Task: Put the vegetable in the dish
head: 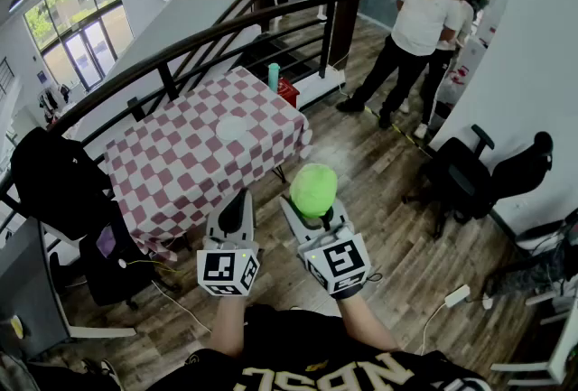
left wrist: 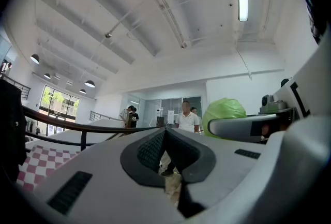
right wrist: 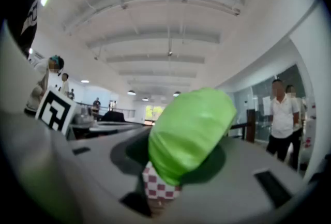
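Right gripper view: right gripper (right wrist: 178,163) jaws pinch the green vegetable (right wrist: 189,130), held in the air short of the checkered counter (head: 181,163); left gripper (left wrist: 164,137) jaws pressed together, empty; best to carry it over the white dish (head: 232,128) and lower before releasing, since it may roll.

Veg (head: 313,185) in R gripper (head: 312,205), just right of L gripper (head: 240,200); dish (head: 232,128) on table (head: 176,168) ahead.

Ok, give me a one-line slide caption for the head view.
Right tool holds a green vegetable, short of the checkered table with its white dish; left tool shut, empty.
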Demonstrator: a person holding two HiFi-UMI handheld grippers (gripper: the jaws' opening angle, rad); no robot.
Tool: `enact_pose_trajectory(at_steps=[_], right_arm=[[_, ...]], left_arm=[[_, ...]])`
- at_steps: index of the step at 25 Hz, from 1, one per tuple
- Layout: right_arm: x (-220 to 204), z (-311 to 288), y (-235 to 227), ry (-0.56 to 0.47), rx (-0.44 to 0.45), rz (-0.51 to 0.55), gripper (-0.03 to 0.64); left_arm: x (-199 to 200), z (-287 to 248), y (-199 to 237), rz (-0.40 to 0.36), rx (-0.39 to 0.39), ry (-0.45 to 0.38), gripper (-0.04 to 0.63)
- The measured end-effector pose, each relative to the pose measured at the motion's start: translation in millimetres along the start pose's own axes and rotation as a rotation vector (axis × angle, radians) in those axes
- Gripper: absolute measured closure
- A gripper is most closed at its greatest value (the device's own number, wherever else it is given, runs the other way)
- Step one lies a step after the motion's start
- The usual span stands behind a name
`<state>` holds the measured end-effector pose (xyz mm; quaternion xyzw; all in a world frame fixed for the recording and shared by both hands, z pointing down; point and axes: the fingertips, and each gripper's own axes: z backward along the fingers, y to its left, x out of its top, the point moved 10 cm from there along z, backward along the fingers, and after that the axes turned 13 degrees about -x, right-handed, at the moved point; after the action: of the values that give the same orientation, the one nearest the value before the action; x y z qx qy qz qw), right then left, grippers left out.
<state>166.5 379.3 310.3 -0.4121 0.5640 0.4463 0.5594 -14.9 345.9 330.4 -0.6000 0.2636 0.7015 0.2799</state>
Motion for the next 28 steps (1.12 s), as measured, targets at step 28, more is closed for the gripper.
enact_pose_trajectory(at_steps=[28], right_arm=[[-50, -113, -6, 0.054, 0.144, -0.099, 0.462]], left_arm=[[-45, -59, 72, -0.045, 0.073, 0.057, 0.575]])
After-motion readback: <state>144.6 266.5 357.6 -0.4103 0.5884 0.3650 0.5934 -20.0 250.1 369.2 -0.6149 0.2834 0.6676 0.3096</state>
